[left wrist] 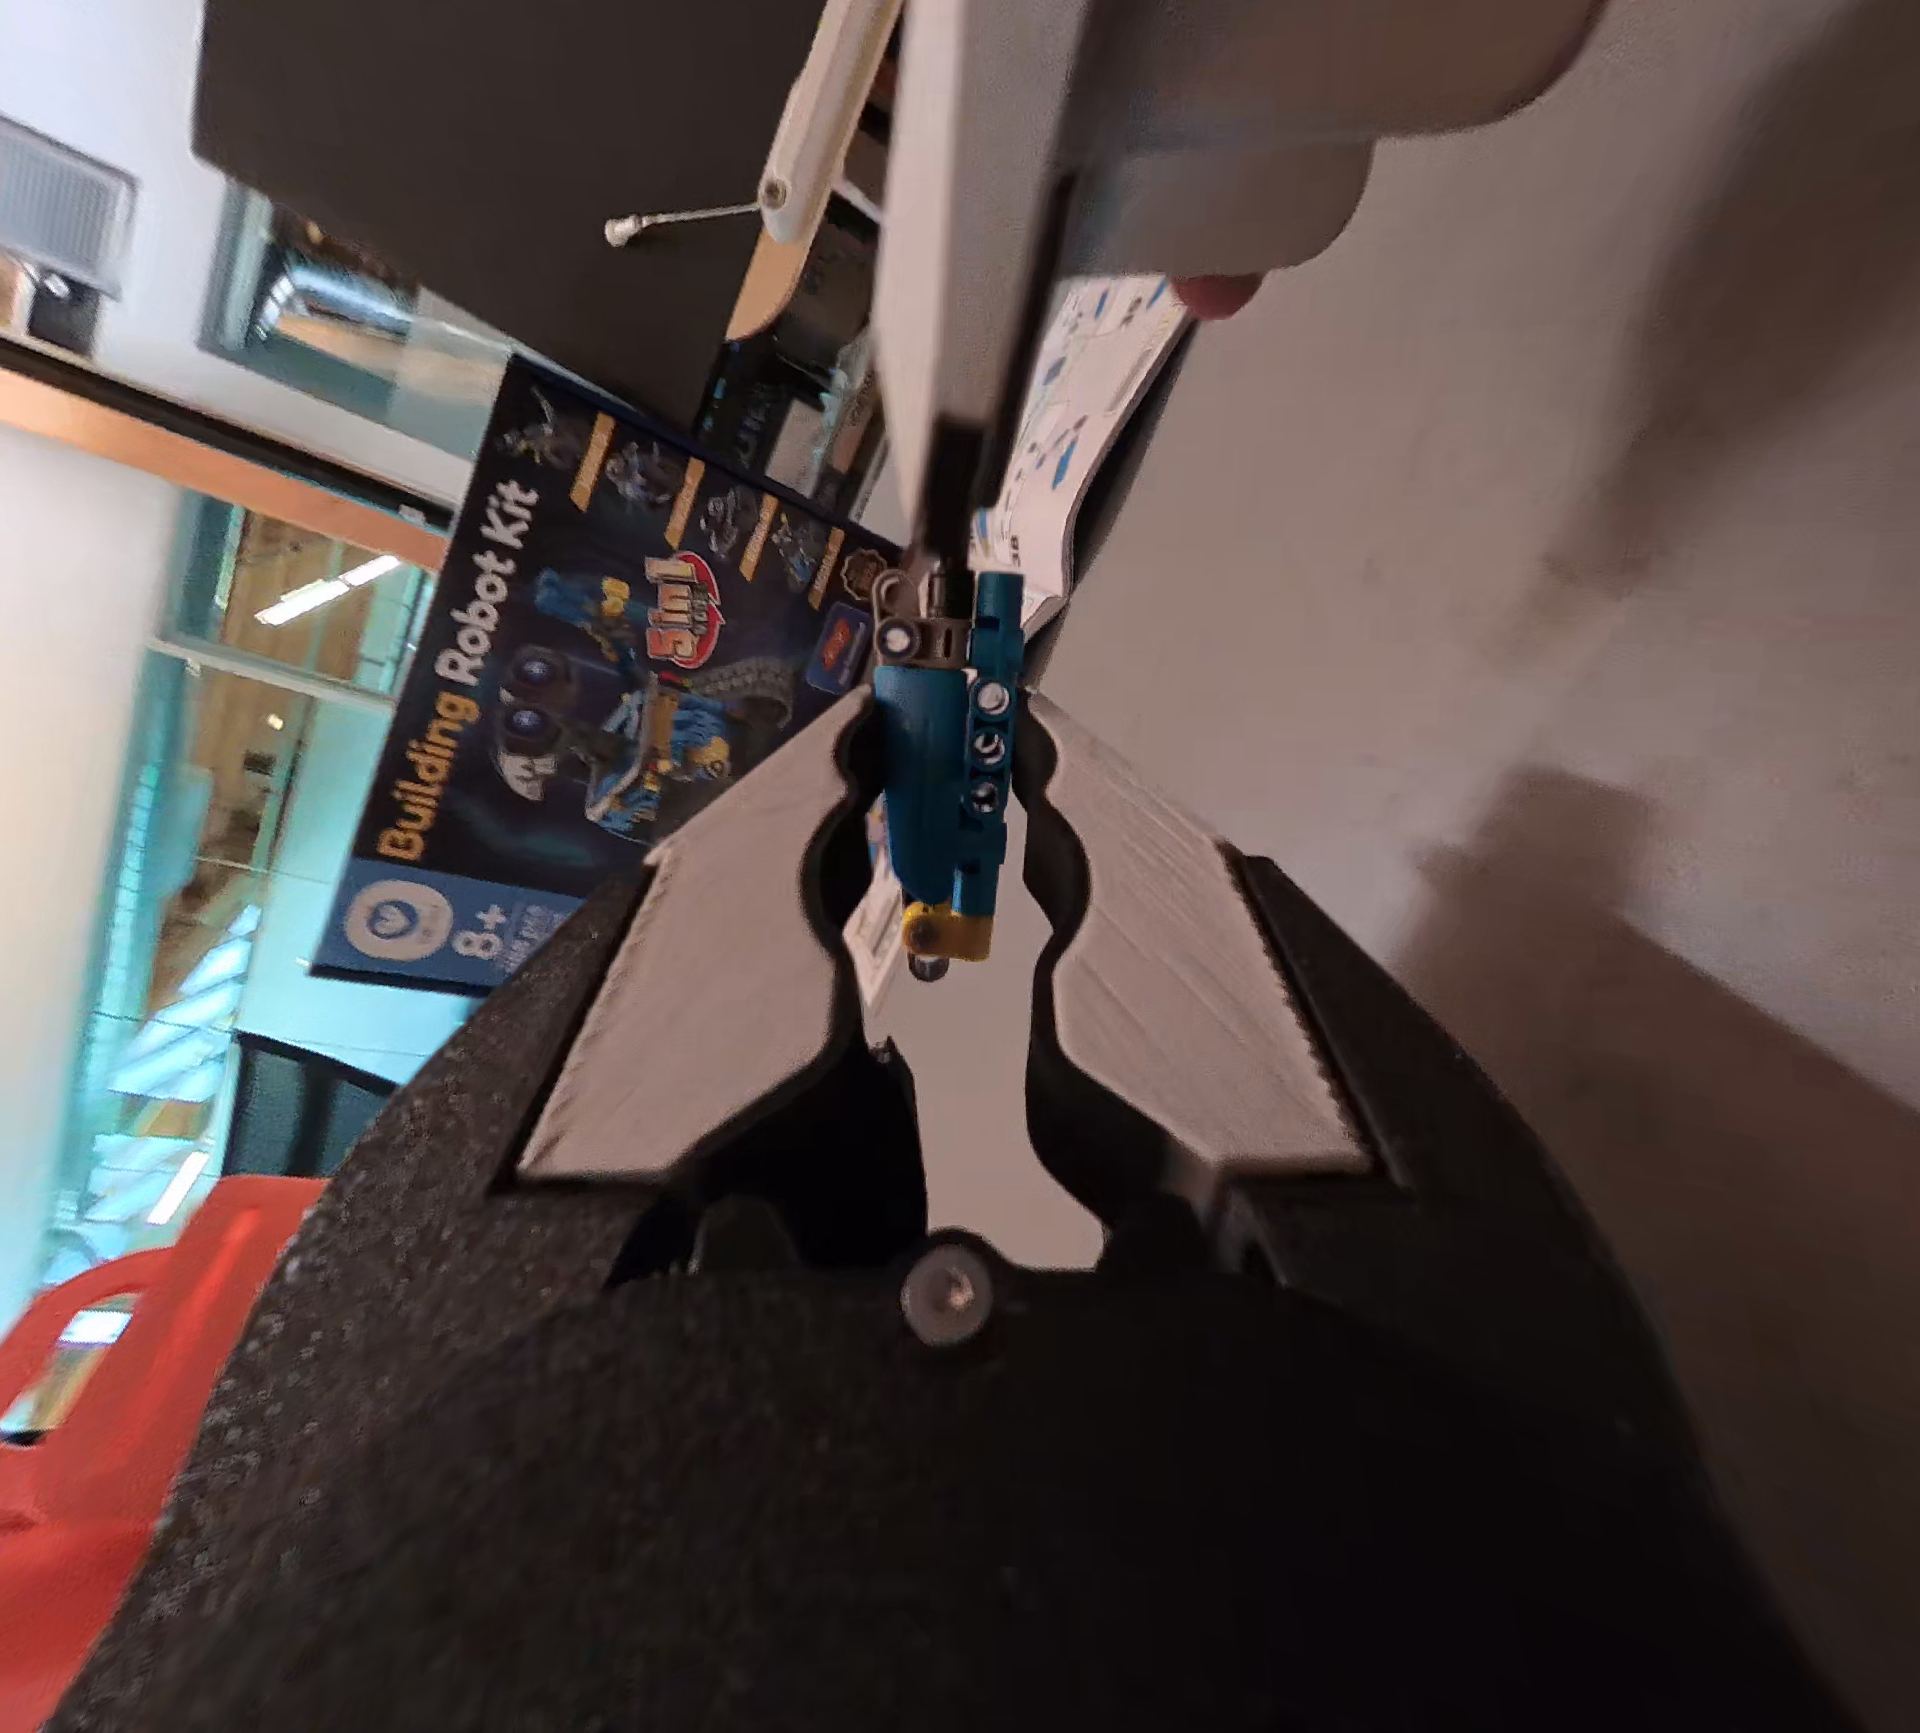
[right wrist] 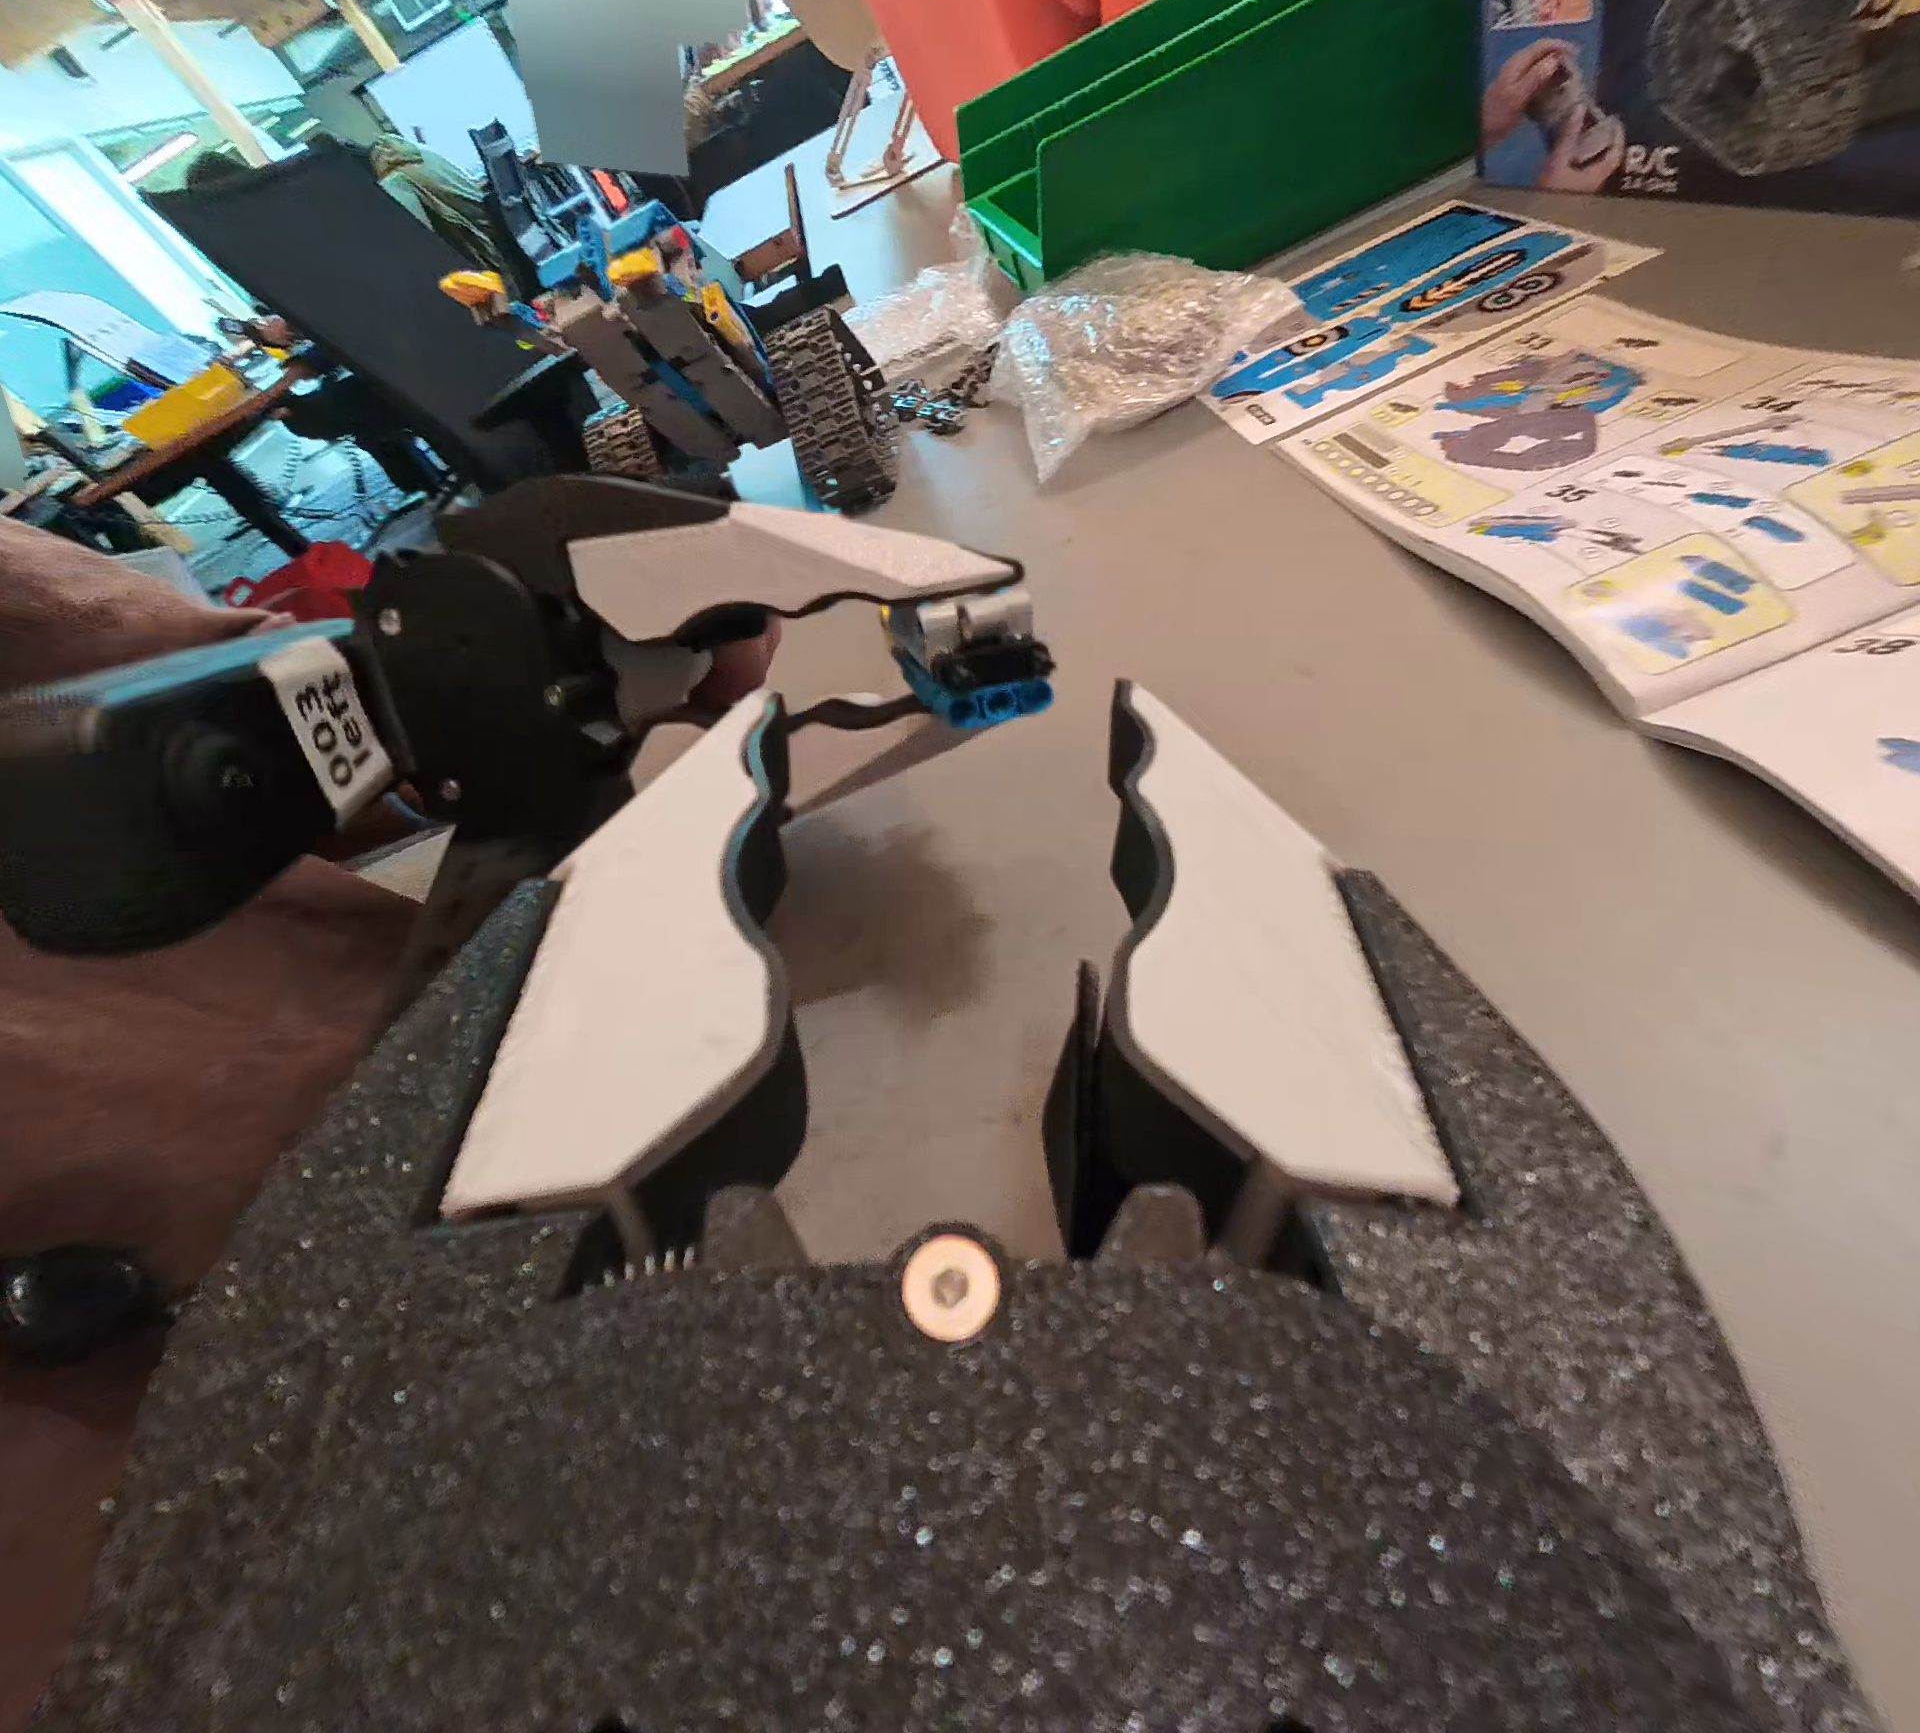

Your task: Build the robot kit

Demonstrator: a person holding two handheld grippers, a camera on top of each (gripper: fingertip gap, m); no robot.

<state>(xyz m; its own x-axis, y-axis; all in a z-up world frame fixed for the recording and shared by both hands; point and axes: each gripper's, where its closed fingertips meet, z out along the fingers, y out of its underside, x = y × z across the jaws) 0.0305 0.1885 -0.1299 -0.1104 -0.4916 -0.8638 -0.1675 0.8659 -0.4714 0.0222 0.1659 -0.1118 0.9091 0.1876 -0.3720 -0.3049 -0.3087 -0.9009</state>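
My left gripper (left wrist: 940, 717) is shut on a small blue brick assembly (left wrist: 940, 779) with a yellow piece at its near end and grey connectors at its far end. It holds the assembly above the grey table (right wrist: 1351, 956). In the right wrist view the left gripper (right wrist: 966, 644) comes in from the left, with the assembly (right wrist: 977, 696) sticking out of its tips. My right gripper (right wrist: 948, 696) is open and empty, its tips just short of the assembly. One of its white fingers (left wrist: 956, 229) shows edge-on in the left wrist view, reaching down to the assembly's far end.
A tracked brick-built robot (right wrist: 707, 374) stands at the back left. Plastic bags of parts (right wrist: 1122, 343), a green bin (right wrist: 1226, 125) and the kit box (right wrist: 1714, 0) are behind. An open instruction booklet (right wrist: 1662, 520) and a sticker sheet (right wrist: 1434, 301) lie at the right. My left and right fingertips are right by each other.
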